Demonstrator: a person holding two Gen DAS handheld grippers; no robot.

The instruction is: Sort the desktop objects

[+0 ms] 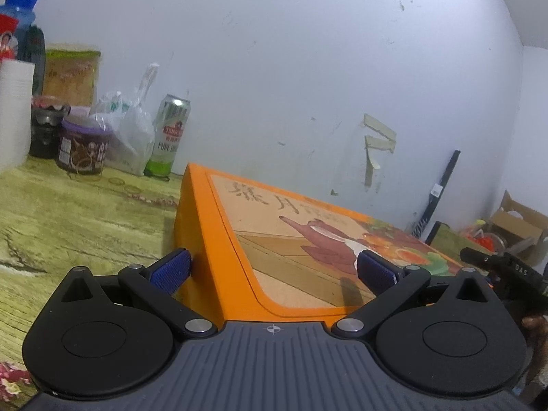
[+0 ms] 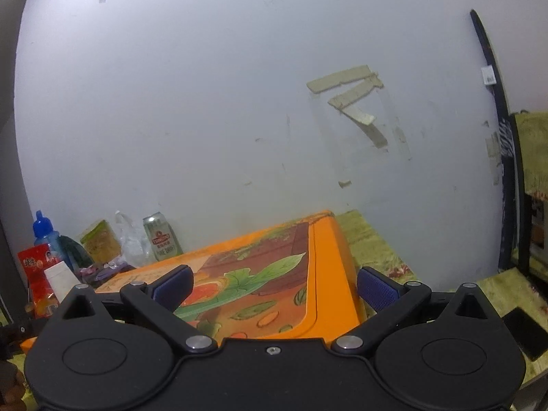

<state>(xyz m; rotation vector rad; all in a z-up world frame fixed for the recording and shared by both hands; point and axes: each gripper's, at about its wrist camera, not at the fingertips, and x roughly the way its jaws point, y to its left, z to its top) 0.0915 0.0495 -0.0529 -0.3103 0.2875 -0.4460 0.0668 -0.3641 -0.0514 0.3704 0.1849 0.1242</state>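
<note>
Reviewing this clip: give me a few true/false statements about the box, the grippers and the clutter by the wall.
1. Both grippers straddle corners of the orange box. True: left gripper, right gripper.
2. The box lid is plain white. False: it carries a printed picture framed in orange.
3. A green and silver can stands upright near the wall. True.
4. The left gripper is clamped shut. False: its jaws are spread wide.
5. A blue-capped bottle lies on its side. False: it stands upright.

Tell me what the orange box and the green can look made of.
Orange box: likely cardboard, matte, with a printed picture lid and creased edges. Green can: metal, probably aluminium, glossy, with a bright glint on its silver top.
</note>
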